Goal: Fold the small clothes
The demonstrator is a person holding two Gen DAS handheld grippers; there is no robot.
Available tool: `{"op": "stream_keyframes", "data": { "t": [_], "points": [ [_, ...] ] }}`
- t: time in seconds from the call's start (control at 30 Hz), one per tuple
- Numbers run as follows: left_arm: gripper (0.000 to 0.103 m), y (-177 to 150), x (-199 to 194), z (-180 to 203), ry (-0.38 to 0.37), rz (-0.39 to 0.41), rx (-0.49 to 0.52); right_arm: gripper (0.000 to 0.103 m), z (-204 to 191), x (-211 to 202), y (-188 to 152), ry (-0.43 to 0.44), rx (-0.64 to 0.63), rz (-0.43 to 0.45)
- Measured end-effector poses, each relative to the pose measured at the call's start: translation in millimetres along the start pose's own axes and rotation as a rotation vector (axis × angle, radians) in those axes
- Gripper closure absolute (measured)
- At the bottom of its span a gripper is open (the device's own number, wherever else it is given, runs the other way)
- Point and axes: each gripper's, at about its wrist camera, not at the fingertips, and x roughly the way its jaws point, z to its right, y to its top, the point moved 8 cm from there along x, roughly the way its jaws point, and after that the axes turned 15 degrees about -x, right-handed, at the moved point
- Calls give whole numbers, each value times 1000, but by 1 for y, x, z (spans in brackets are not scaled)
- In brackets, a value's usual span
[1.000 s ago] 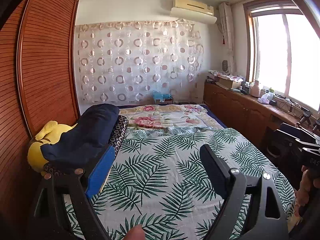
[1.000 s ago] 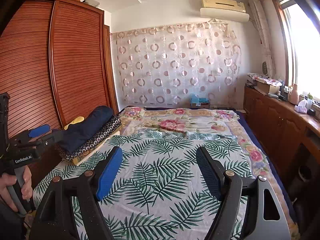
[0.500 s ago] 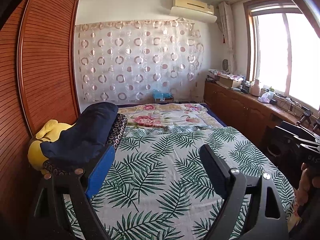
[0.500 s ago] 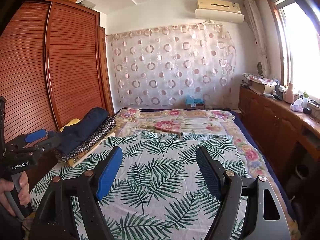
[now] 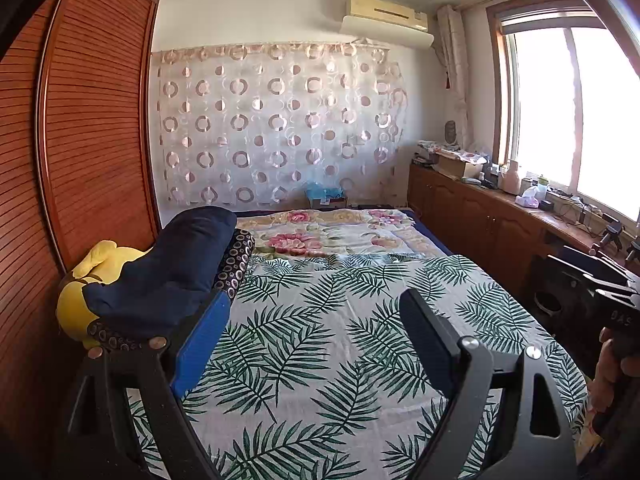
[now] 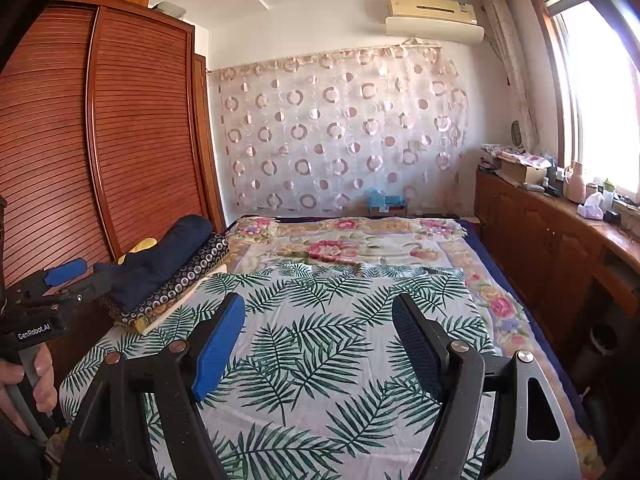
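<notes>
A palm-leaf sheet (image 5: 340, 320) covers the near half of the bed, with a floral blanket (image 5: 320, 236) beyond it. No small garment lies loose on the sheet. A navy cloth bundle (image 5: 168, 268) rests on a ring-patterned cushion (image 5: 236, 256) at the bed's left edge, and it also shows in the right wrist view (image 6: 168, 252). My left gripper (image 5: 316, 300) hovers open over the sheet with nothing between its fingers. My right gripper (image 6: 318, 300) is also open and empty above the sheet. A hand (image 6: 28, 380) holds the left gripper's handle at the left edge.
A yellow plush toy (image 5: 80, 292) sits behind the bundle against the slatted wooden wardrobe (image 5: 92, 140). Low wooden cabinets (image 6: 560, 240) with clutter on top run along the window side. A circle-patterned curtain (image 5: 276, 124) hangs behind the bed's far end.
A fingertip at the bottom edge of the left wrist view is no longer seen. Both grippers stay open and almost still over the sheet.
</notes>
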Motion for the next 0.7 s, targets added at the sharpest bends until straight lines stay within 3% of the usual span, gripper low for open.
{"op": "stream_keyframes", "data": {
  "t": [0.7],
  "points": [
    [16, 6, -5, 2, 5, 9, 2, 25, 11, -6, -1, 0, -5, 13]
  ]
}}
